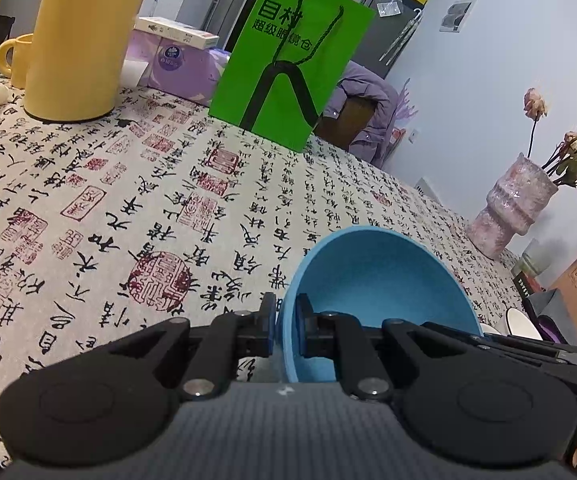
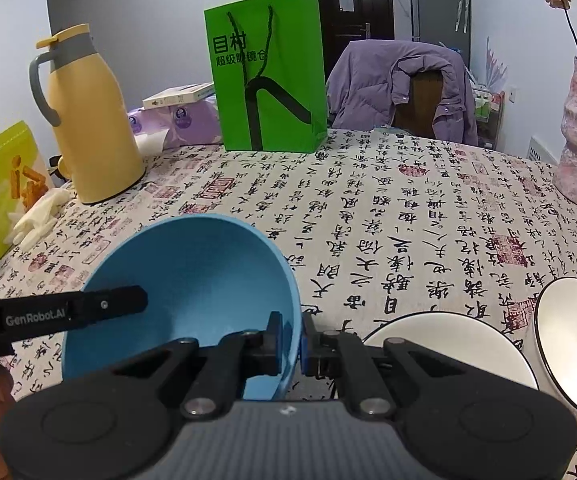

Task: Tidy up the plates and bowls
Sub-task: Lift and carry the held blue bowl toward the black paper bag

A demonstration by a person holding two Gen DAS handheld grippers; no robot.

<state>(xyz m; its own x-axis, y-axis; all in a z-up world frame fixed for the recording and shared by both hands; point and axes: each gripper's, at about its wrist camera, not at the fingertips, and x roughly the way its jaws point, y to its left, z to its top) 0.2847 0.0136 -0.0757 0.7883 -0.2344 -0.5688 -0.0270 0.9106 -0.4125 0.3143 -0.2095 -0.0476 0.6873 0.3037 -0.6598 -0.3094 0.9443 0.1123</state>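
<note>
In the left wrist view, the left tongs [image 1: 286, 322] pinch the rim of a blue bowl [image 1: 376, 280], one finger outside the wall and the other inside. The bowl is tilted, its hollow facing the camera, and nothing lies in it. Beyond it the table [image 1: 128, 208] carries a yellow jug [image 1: 80, 40], a green paper bag [image 1: 288, 64] and a pink vase [image 1: 512, 204] holding flowers.

In the right wrist view, the right tongs [image 2: 291, 340] pinch the same blue bowl [image 2: 192, 276] on its opposite rim, again one finger inside and one outside. The left tongs' finger [image 2: 108, 306] reaches in from the left edge against the bowl's inner wall. Just right of the tongs a white plate [image 2: 448, 340] lies on the table, and beside it a white bowl [image 2: 572, 352] stands tilted, with nothing in it.
</note>
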